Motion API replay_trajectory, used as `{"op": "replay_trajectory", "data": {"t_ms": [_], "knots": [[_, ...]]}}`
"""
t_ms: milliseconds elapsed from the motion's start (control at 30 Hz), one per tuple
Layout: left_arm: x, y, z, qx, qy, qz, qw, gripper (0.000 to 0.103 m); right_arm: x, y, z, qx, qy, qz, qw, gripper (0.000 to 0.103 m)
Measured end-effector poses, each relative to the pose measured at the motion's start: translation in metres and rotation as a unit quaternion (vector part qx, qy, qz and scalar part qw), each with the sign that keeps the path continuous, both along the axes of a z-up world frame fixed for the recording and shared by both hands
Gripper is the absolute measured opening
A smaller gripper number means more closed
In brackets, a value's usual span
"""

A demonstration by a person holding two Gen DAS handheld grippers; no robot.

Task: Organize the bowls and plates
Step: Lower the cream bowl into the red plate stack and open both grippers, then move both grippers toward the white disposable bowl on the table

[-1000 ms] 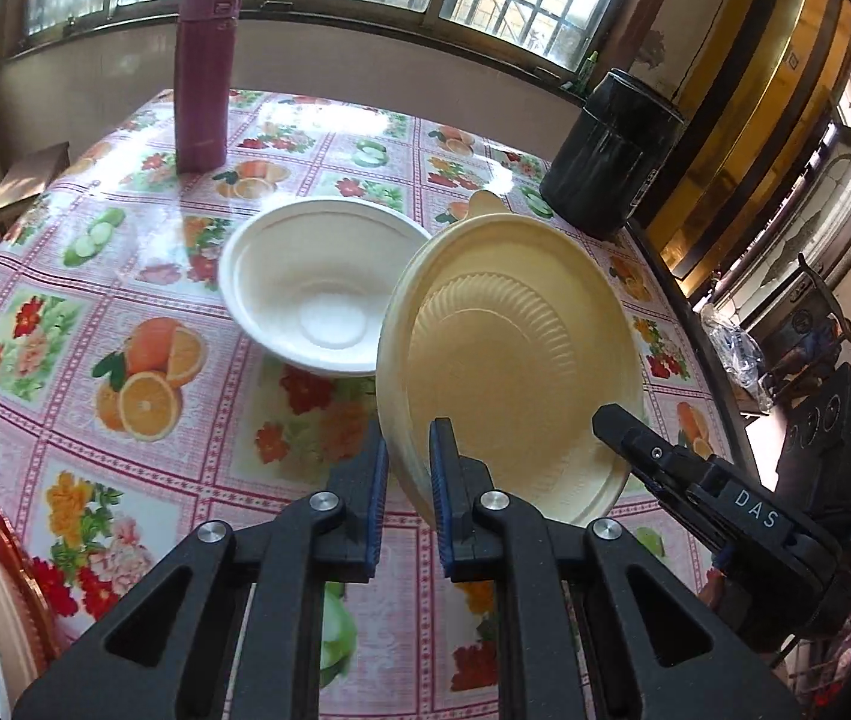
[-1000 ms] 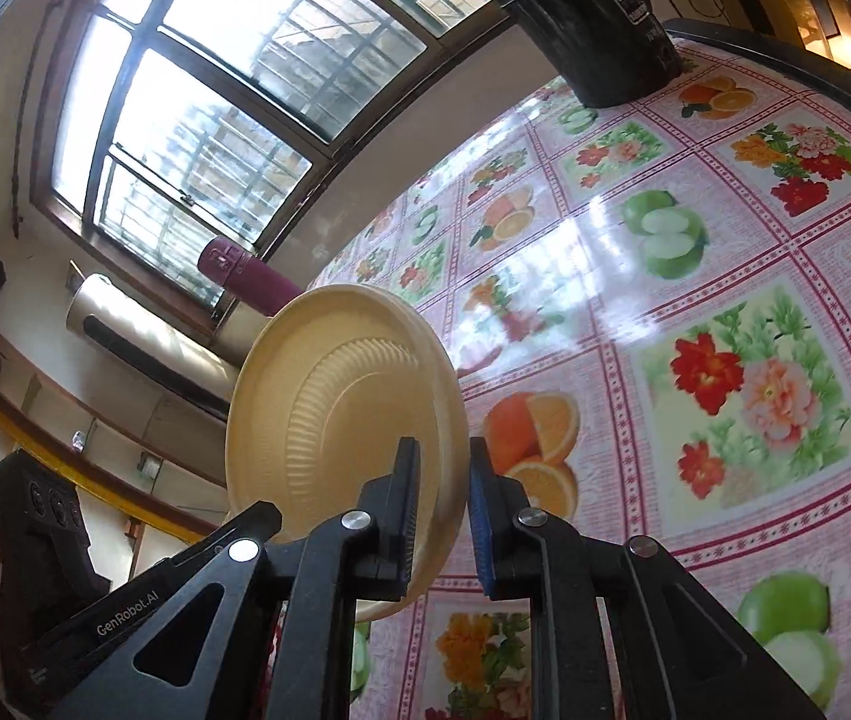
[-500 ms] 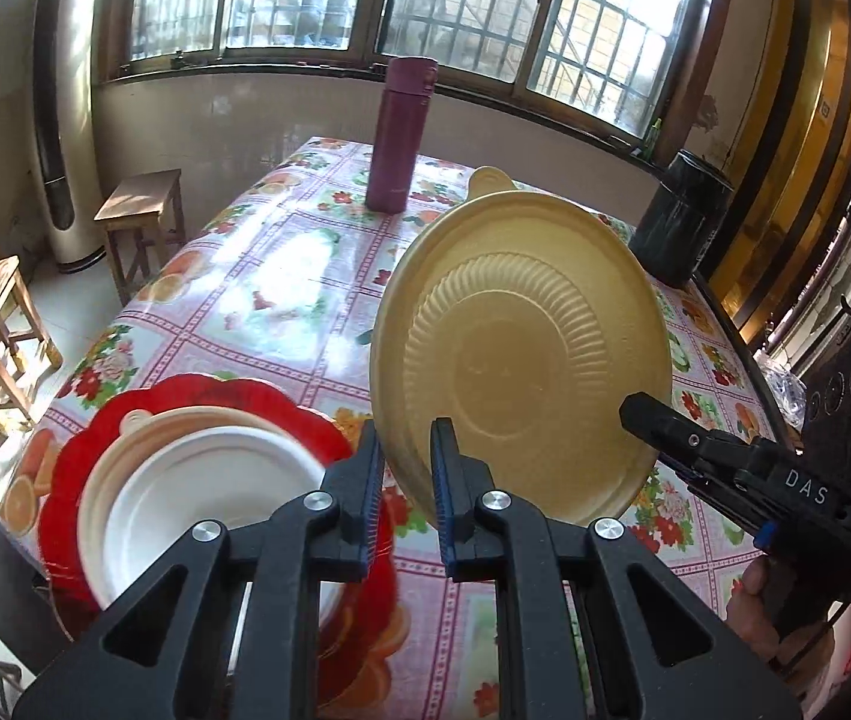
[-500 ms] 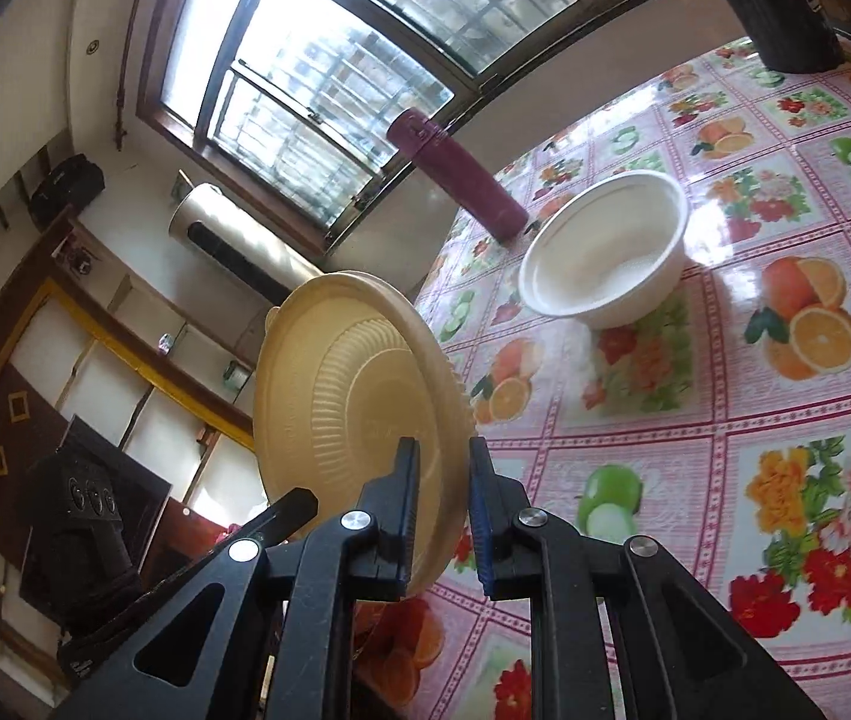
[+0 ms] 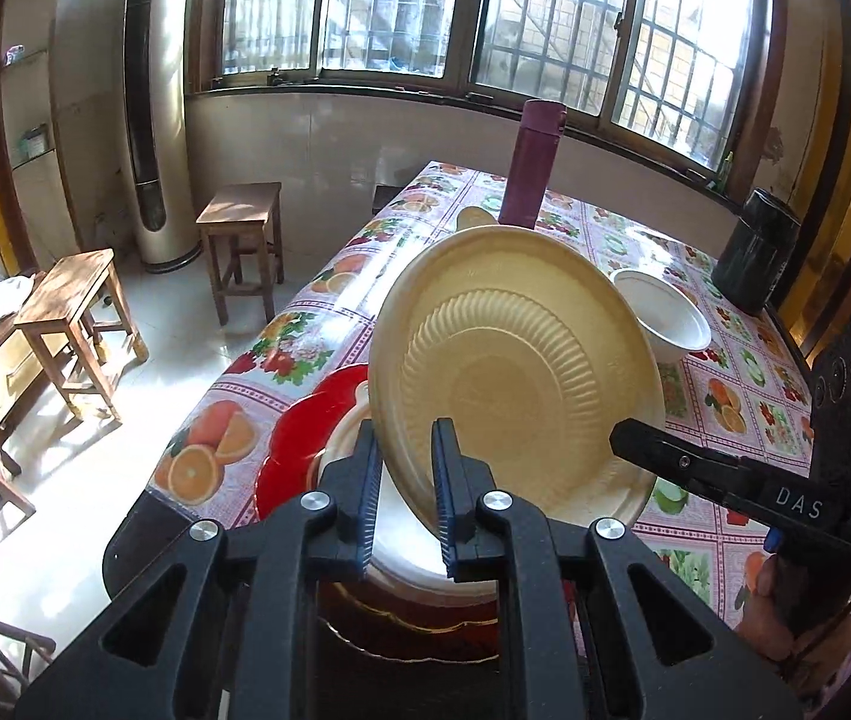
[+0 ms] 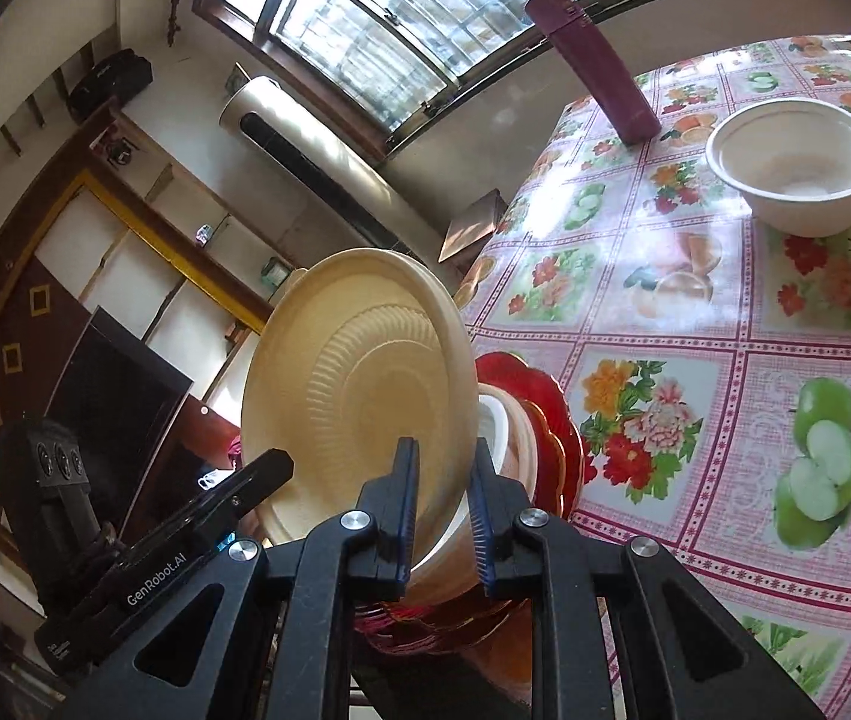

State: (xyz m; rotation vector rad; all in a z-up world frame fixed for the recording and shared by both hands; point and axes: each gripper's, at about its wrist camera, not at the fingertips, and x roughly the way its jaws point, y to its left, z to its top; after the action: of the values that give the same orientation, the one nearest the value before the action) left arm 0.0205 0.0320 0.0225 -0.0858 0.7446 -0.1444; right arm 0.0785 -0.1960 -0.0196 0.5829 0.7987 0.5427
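Observation:
Both grippers are shut on the rim of one cream ribbed plate (image 5: 515,372), held tilted on edge in the air. My left gripper (image 5: 404,492) pinches its near lower rim. My right gripper (image 6: 440,504) pinches the opposite rim of the same plate (image 6: 359,396). Under the plate, at the table's near corner, lies a stack: a red scalloped plate (image 5: 299,438) with a cream plate and a white plate on it, also seen in the right wrist view (image 6: 545,420). A white bowl (image 5: 665,312) stands further back on the table, shown too in the right wrist view (image 6: 794,165).
The table has a fruit-and-flower oilcloth (image 6: 695,330). A maroon flask (image 5: 530,165) stands at the back by the window and a black canister (image 5: 752,258) at the back right. Wooden stools (image 5: 74,324) stand on the floor left of the table.
Both grippers carried the cream plate from beside the white bowl toward the near corner. It now hangs over the red plate stack, and the bowl lies further back.

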Motion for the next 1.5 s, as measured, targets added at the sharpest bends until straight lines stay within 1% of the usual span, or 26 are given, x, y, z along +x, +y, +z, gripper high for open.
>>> {"op": "replay_trajectory", "data": {"t_ms": [167,300,400,433,467,500,533,567,600,633,667,733,800,833,900,967,1033,1167,1267,1400,1467,1500], "knots": [[0.001,0.007,-0.016,0.009,0.021,0.003,0.9997,0.014,0.002,0.015,-0.008,-0.015,0.01,0.01,1.0,0.019],[0.002,0.014,-0.028,-0.001,0.042,0.002,0.9991,0.014,0.007,0.016,-0.015,-0.029,0.019,0.011,0.999,0.019],[0.001,0.016,-0.03,-0.001,0.042,0.0,0.9991,0.02,0.006,0.016,-0.019,-0.042,0.017,0.013,0.999,0.02],[0.0,0.017,-0.03,0.003,0.039,0.001,0.9992,0.03,0.006,0.018,-0.02,-0.049,0.016,0.015,0.999,0.021],[-0.002,0.017,-0.029,0.008,0.032,0.003,0.9995,0.04,0.005,0.02,-0.019,-0.056,0.015,0.017,0.998,0.025],[-0.003,0.018,-0.027,0.012,0.025,0.005,0.9996,0.066,0.004,0.02,-0.02,-0.063,0.01,0.016,0.998,0.031],[-0.005,0.019,-0.025,0.014,0.015,0.006,0.9998,0.08,0.004,0.021,-0.019,-0.073,0.005,0.013,0.997,0.034],[-0.007,0.019,-0.022,0.017,0.004,0.006,0.9998,0.081,0.003,0.021,-0.018,-0.083,0.002,0.012,0.997,0.043],[-0.009,0.019,-0.019,0.021,-0.008,0.006,0.9997,0.081,0.002,0.021,-0.017,-0.087,-0.001,0.012,0.996,0.047],[-0.011,0.019,-0.016,0.026,-0.02,0.007,0.9994,0.087,0.0,0.019,-0.015,-0.086,-0.006,0.013,0.996,0.047],[-0.013,0.018,-0.013,0.029,-0.032,0.008,0.999,0.09,-0.001,0.017,-0.013,-0.084,-0.013,0.012,0.996,0.049],[-0.016,0.017,-0.008,0.029,-0.056,0.007,0.998,0.103,-0.003,0.009,-0.008,-0.08,-0.025,0.01,0.996,0.057],[-0.018,0.014,-0.002,0.024,-0.072,-0.003,0.9971,0.103,-0.005,-0.004,-0.003,-0.068,-0.039,-0.001,0.997,0.07],[-0.018,0.01,0.0,0.021,-0.075,-0.009,0.9969,0.103,-0.005,-0.013,-0.001,-0.062,-0.045,-0.011,0.997,0.073],[-0.018,0.003,0.005,0.019,-0.079,-0.02,0.9965,0.103,-0.003,-0.035,0.003,-0.049,-0.052,-0.037,0.997,0.085],[-0.017,-0.005,0.008,0.021,-0.082,-0.03,0.9959,0.103,0.001,-0.062,0.004,-0.041,-0.056,-0.066,0.995,0.087],[-0.016,-0.018,0.013,0.034,-0.088,-0.042,0.9947,0.103,0.007,-0.092,0.004,-0.048,-0.056,-0.106,0.992,0.089],[-0.009,-0.051,0.019,0.068,-0.091,-0.062,0.9916,0.103,0.019,-0.157,0.0,-0.058,-0.041,-0.185,0.98,0.095],[0.002,-0.077,0.02,0.081,-0.086,-0.078,0.99,0.103,0.024,-0.201,-0.009,-0.06,-0.028,-0.237,0.969,0.096],[0.018,-0.111,0.019,0.091,-0.079,-0.089,0.9887,0.103,0.026,-0.245,-0.026,-0.023,0.004,-0.278,0.96,0.098],[0.021,-0.128,0.02,0.091,-0.08,-0.096,0.988,0.103,0.026,-0.258,-0.03,0.003,0.02,-0.284,0.959,0.1],[0.024,-0.135,0.02,0.091,-0.08,-0.099,0.9877,0.103,0.025,-0.263,-0.031,0.008,0.021,-0.285,0.958,0.101]]}}
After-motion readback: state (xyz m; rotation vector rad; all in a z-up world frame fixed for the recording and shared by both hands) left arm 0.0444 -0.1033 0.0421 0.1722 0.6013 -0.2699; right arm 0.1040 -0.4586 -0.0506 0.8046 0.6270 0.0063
